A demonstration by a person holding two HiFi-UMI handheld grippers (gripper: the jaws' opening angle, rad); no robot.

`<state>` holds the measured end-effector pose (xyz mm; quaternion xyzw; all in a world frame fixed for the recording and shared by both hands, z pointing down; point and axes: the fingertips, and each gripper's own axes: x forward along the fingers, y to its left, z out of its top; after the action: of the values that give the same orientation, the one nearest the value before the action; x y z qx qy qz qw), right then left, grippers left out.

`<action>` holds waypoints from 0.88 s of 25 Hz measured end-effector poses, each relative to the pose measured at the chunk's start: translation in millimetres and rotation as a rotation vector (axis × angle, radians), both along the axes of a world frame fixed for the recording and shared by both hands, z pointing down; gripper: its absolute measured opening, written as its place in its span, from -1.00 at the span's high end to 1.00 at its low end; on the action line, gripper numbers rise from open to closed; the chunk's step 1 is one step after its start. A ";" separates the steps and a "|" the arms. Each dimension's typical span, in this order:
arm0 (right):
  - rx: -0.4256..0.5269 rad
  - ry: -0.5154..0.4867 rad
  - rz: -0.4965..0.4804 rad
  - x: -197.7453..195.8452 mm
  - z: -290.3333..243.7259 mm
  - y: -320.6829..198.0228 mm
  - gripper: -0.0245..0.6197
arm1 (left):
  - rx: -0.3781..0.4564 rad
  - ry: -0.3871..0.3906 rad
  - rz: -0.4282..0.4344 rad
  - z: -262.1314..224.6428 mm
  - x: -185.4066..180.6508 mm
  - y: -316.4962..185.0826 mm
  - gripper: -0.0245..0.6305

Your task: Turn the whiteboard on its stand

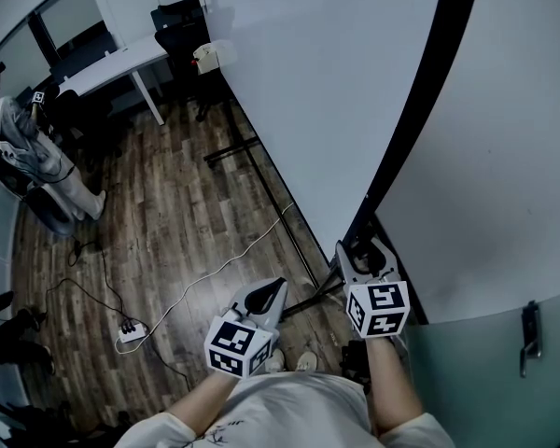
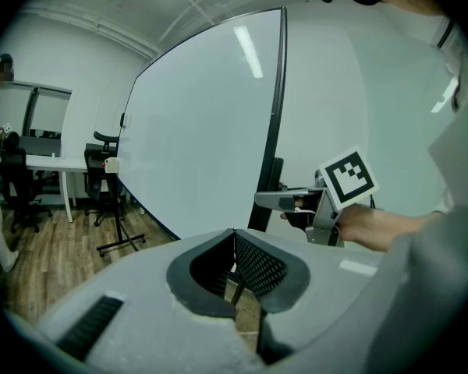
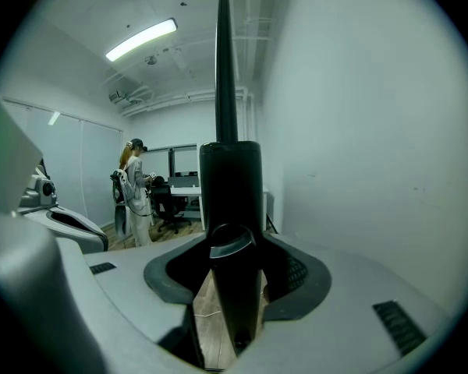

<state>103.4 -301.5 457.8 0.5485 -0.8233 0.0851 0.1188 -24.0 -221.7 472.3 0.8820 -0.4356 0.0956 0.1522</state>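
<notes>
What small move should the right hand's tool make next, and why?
Probably close the fingers of the right gripper on the whiteboard's black edge. That edge stands between them with floor showing beside it, so nothing grips it yet for turning.

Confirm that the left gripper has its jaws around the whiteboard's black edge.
Not right. It is the right gripper, not the left, that has its jaws around the whiteboard's black edge, as the right gripper view shows. The left gripper is empty, with its jaws apart, and is held clear of that edge.
</notes>
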 end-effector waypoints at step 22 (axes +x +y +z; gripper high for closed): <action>-0.005 -0.001 -0.002 -8.5 -15.1 84.1 0.39 | -0.008 -0.003 0.006 -12.5 -9.5 44.2 0.89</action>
<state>94.9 -217.4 442.7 0.5472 -0.8237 0.0875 0.1198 -33.6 -177.5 459.8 0.8825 -0.4327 0.0993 0.1549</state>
